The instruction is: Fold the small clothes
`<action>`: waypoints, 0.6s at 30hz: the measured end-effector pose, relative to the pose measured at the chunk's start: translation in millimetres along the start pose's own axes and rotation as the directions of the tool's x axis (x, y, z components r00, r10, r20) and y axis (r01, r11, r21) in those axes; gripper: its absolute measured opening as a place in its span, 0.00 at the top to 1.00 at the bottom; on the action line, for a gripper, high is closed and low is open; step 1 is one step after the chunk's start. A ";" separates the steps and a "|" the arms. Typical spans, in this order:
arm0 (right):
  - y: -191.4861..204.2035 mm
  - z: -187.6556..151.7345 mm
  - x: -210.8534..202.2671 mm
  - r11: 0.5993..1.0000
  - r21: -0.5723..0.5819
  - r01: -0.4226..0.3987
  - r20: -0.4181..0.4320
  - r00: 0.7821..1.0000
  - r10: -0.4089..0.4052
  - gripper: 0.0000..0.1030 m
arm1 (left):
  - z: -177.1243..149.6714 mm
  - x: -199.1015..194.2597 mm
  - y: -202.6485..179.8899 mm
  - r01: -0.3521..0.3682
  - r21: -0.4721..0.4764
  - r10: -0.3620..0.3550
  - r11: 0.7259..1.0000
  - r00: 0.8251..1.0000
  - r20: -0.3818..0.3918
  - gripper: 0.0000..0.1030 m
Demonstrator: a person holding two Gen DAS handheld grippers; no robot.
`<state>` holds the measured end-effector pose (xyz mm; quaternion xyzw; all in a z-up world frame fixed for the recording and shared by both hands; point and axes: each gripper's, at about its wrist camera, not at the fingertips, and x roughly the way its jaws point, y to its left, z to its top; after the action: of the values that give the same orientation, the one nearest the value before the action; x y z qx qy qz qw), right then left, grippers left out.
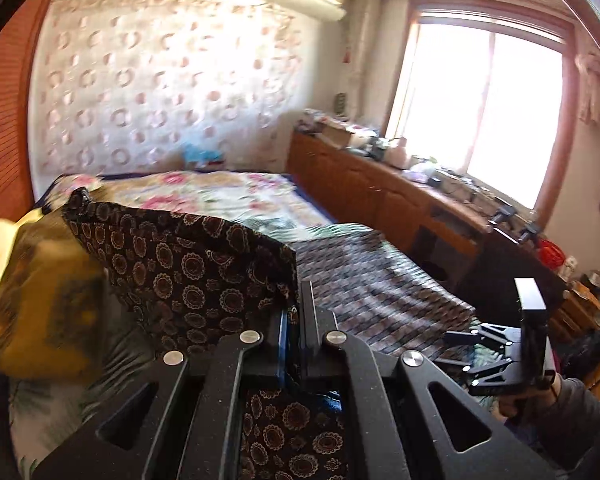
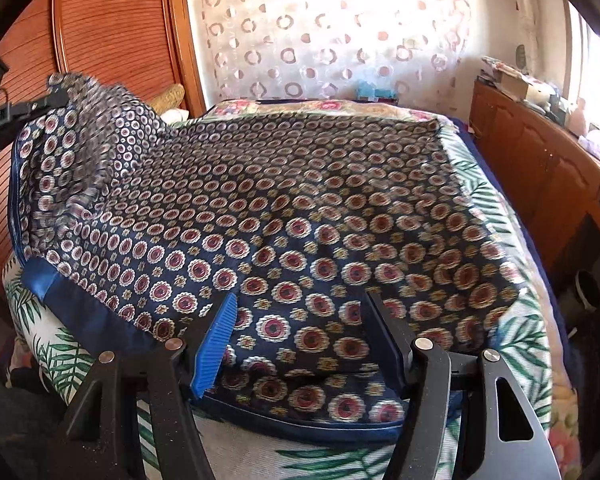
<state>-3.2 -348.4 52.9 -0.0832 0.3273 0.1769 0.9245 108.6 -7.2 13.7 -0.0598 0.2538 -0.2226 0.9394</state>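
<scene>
Left wrist view shows the left hand-held gripper closed on an edge of the patterned cloth, which rises as a lifted flap across the lower left of the frame, its paler reverse side showing. Right of it, the right hand-held gripper appears at the lower right edge, held by a hand.

Right wrist view looks across the same cloth, spread over the bed and filling the middle of the frame; its corner at upper left is raised, pinched by the left hand-held gripper. The right hand-held gripper stands open at the bottom centre, its fingers either side of the near hem, gripping nothing.

Judging by this, a fold is under way: one corner is lifted and the near edge is not yet taken. The next move likely calls for the right gripper to close on the hem, so both can carry the cloth over evenly.
</scene>
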 end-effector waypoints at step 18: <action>-12.4 0.0 -11.0 1.000 0.012 -0.011 0.024 1.000 0.011 0.36 | -12.8 39.6 -27.5 0.042 0.014 -0.040 0.999 0.993 -0.111 0.57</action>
<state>-6.5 -362.8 60.3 -0.0734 0.3179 0.1808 0.9278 122.1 -49.6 -8.9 -0.0447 0.3024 -0.2469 0.9196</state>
